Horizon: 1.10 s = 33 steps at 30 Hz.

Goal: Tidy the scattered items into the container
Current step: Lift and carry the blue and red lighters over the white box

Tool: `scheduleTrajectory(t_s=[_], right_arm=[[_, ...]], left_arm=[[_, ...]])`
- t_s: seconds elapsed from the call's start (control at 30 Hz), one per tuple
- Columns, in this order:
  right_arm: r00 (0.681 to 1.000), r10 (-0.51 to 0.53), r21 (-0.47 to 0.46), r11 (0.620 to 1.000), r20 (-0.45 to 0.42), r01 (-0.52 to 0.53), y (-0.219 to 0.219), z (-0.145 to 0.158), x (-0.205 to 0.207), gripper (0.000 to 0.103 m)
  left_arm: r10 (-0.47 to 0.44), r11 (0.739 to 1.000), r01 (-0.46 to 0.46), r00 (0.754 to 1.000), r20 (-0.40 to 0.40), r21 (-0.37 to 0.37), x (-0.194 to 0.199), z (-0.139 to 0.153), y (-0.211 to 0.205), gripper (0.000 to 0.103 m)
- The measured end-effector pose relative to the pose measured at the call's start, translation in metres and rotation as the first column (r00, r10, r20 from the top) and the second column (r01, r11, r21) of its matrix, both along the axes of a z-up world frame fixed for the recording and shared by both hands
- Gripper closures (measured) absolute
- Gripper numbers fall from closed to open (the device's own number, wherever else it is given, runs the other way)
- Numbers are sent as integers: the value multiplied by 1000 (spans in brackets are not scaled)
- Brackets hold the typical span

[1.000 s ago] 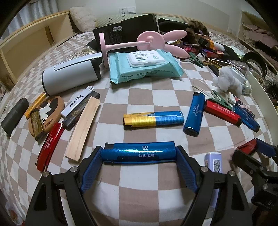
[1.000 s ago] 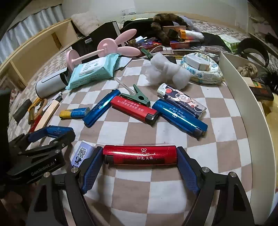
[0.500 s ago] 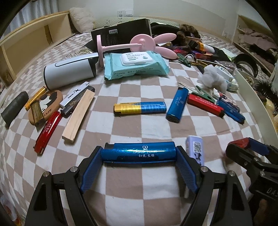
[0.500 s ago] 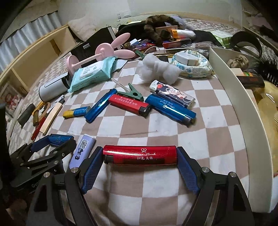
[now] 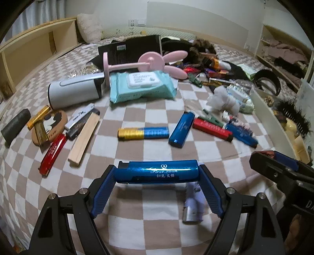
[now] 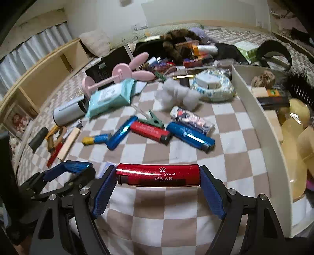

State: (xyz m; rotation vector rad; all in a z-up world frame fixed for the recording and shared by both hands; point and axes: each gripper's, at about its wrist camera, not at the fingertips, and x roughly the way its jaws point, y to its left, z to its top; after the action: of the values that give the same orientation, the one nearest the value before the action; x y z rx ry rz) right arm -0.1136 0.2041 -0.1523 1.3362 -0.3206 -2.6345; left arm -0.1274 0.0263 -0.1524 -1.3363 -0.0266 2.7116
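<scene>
blue lighter (image 5: 157,171) crosswise btwn left fingertips (image 5: 103,189)

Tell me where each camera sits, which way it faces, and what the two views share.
Left wrist: on the left gripper, facing along its fingers over the bed; it holds a blue lighter; the right gripper shows.
Right wrist: on the right gripper, facing the white container; it holds a red lighter.
Shared: pink fan, wipes pack.

A checkered bedspread (image 5: 137,109) is covering the bed; wooden shelving (image 5: 35,51) is lining the white wall (image 5: 196,13).
</scene>
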Motion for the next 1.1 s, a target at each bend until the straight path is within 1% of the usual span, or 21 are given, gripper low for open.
scheduleTrajectory(t_s=[0.27, 0.5, 0.73, 1.1], right_arm=[[998, -21, 1, 1000, -66, 21, 23, 31, 1, 20], [992, -51, 20, 998, -113, 53, 51, 54, 5, 20], [987, -86, 33, 995, -137, 91, 79, 68, 9, 20], [974, -172, 47, 982, -145, 181, 140, 72, 22, 20]], left_arm=[[-12, 999, 14, 999, -51, 41, -11, 29, 9, 20], [-54, 997, 58, 995, -87, 46, -15, 49, 34, 20], [-106, 992, 112, 988, -109, 50, -18, 63, 67, 20], [-196, 978, 202, 973, -121, 41, -21, 74, 127, 20]])
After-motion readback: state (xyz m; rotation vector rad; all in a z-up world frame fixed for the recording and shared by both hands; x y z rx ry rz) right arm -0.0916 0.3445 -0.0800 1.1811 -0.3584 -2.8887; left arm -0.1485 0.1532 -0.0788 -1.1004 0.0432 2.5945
